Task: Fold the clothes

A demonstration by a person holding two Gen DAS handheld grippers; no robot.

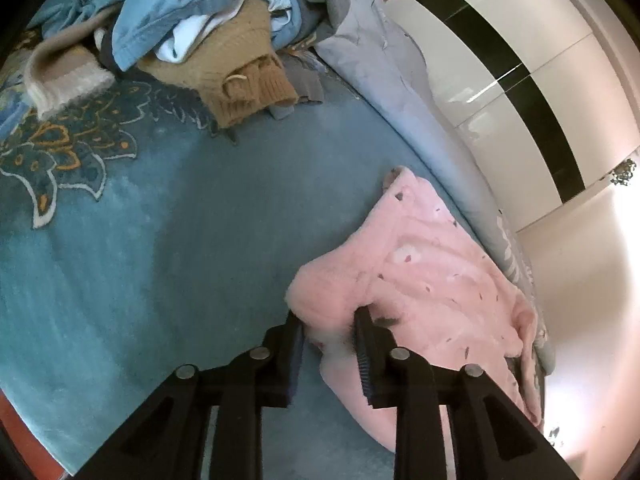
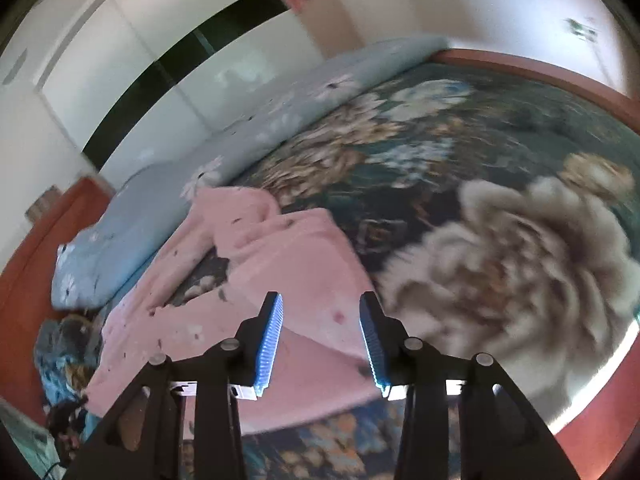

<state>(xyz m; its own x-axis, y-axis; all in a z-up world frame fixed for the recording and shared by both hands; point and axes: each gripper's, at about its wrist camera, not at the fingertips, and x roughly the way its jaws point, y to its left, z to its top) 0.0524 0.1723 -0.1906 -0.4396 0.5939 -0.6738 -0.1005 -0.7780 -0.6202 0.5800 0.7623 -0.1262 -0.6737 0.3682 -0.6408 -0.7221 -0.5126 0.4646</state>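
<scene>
From the left wrist, a blue floral bedspread [image 1: 168, 248] carries a heap of clothes [image 1: 192, 28] at its far end, a grey quilt [image 1: 384, 80] running beside white wardrobes [image 1: 532, 92]. The left claw [image 1: 328, 322] stands apart, straddling a fold of the pink robe [image 1: 420, 276]. From the right wrist, the right claw [image 2: 320, 306] hangs spread above the robe on the bed.

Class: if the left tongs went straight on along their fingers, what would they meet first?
Most likely the pink fleece garment: a fold of it already sits between the open fingers of the left tongs. Depth is unclear, so contact cannot be confirmed.
</scene>
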